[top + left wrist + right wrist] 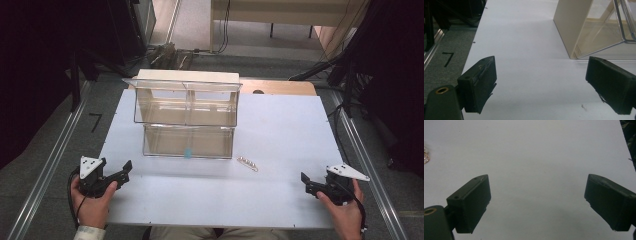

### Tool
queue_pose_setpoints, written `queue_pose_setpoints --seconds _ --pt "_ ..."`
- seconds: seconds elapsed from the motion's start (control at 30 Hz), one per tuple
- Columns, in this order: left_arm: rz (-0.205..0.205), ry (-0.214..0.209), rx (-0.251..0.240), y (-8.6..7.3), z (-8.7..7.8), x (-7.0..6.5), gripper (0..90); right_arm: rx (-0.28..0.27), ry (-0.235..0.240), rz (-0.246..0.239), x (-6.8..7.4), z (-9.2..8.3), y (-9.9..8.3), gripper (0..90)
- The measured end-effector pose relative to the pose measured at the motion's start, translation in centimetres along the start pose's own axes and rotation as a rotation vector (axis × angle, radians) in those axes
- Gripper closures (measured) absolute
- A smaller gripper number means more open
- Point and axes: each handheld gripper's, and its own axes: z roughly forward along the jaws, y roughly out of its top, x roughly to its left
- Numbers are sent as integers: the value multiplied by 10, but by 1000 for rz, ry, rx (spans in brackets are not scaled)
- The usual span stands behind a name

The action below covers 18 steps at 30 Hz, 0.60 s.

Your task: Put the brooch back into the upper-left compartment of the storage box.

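Note:
A clear two-tier acrylic organizer [186, 119] stands at the middle of the white table [280, 125]. A small turquoise piece [188, 153] sits in its lower tier. A short string of small metal rings [247, 163] lies on the table just right of the organizer's front corner; the rings [426, 157] also peek in at the left edge of the right gripper view. My left gripper [125, 170] rests near the front left of the table, open and holding nothing [541, 85]. My right gripper [306, 183] rests at the front right, jaws wide apart over bare table [537, 205].
The organizer's cream side wall [571, 27] rises ahead and to the right in the left gripper view. Metal rails [47, 170] run along both sides of the table, with dark equipment and cables [320, 70] on the floor behind. A wooden board [280, 87] sits behind the table.

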Motion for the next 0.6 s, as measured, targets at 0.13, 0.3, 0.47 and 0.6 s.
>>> queue_pose_setpoints --seconds 0.13,0.3,0.47,0.6 --pt "-3 0 -4 0 0 0 103 -1 0 -5 1 1 1 56" --pt "0 0 -2 0 0 -1 104 -5 9 -7 4 5 3 56" --pt "-1 -1 -1 0 0 0 104 3 14 -18 7 8 4 56" --pt "1 -4 -2 0 1 -1 104 -5 23 -16 7 9 5 56"
